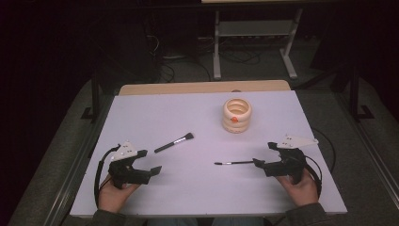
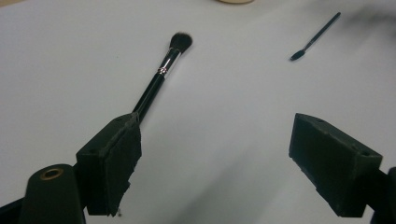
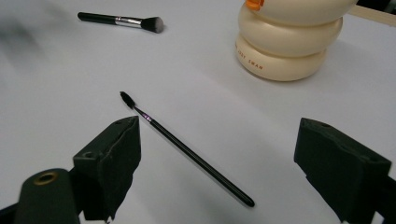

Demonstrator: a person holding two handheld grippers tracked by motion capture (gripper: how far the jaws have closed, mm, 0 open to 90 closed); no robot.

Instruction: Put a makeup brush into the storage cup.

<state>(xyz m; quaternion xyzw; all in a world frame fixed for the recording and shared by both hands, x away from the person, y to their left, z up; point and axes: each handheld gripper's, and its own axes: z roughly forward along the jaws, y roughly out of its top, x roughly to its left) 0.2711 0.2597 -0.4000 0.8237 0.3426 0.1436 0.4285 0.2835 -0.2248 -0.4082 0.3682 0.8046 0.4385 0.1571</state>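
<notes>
Nothing's picked up yet: both brushes, the fluffy brush (image 1: 174,142) and thin brush (image 1: 234,163), lie on the bench (image 1: 141,113), with the left gripper (image 1: 146,165) and right gripper (image 1: 263,155) gaping wide and the holder (image 1: 236,115) waiting.

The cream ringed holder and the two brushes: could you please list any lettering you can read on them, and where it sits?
"SWAN": on the lower ring of the cream ringed holder, right gripper view. A short word before it is too blurred to read.
Thick brush: no lettering visible.
Thin brush: no lettering visible.
</notes>
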